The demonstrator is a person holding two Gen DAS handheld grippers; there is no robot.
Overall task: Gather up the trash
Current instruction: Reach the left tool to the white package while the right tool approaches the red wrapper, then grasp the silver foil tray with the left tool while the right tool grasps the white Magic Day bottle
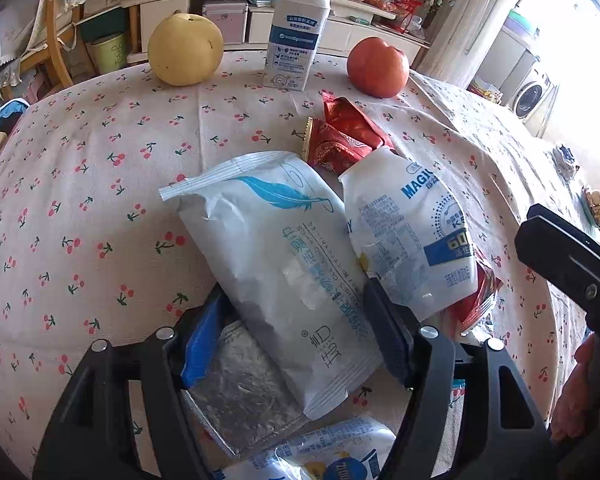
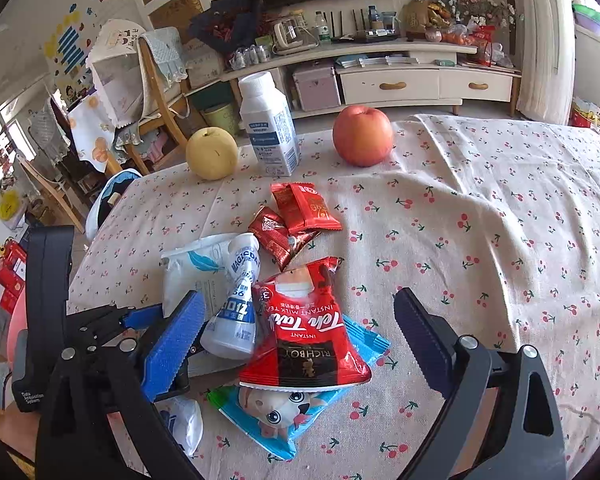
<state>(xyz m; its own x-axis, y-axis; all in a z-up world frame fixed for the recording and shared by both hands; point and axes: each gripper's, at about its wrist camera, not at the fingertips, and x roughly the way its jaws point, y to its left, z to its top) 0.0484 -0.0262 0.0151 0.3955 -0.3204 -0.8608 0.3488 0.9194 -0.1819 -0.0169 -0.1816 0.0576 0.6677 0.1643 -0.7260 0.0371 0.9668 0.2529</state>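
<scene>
**Wrappers heaped between spread fingers**

The right gripper (image 2: 300, 336) stands wide apart over a red milk-tea packet (image 2: 306, 340), lying on a blue wrapper (image 2: 284, 420). Small red sachets (image 2: 296, 216) lie at twelve o'clock; the left gripper (image 2: 148, 328) sits at nine.

Wrappers (image 2: 300, 320) crowd the near tablecloth (image 2: 500, 220); its right side lies open; pear (image 2: 212, 154), bottle (image 2: 270, 128), apple (image 2: 363, 136) line the far edge.

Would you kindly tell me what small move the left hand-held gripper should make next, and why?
Probably close the left hand-held gripper on the white feather-print packet: its open jaws already straddle that packet, which lies among the gathered wrappers.
</scene>
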